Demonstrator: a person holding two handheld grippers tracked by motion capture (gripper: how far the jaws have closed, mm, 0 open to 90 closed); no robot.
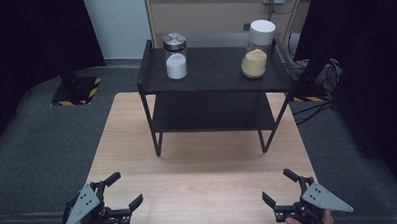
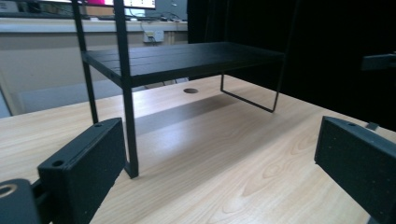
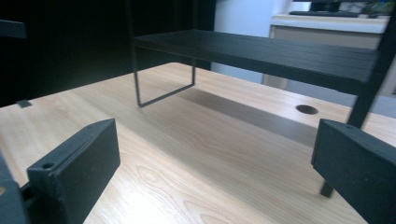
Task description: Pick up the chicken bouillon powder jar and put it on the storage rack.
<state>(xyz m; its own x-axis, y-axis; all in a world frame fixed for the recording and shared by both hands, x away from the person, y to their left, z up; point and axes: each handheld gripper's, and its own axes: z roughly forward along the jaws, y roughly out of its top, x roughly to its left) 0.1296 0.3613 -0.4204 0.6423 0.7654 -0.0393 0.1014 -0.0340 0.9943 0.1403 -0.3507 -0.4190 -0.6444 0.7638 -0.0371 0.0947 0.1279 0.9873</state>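
Wooden table (image 1: pixel 199 182), both hand-held grippers (image 1: pixel 123 190) spread empty, black shelf (image 1: pixel 212 71) well ahead

Each hand carries a black two-fingered tool: the left gripper (image 1: pixel 125 190) and the right gripper (image 1: pixel 278 185) are built of dark jointed links and topped by a flat grey three-cornered plate dotted with small dark holes. Seen from the gripper views, the fingers (image 2: pixel 84 165) are thick, matt black rectangular blocks with a finely speckled surface, a round screw hole near the top edge and slightly rounded corners (image 3: pixel 74 170).
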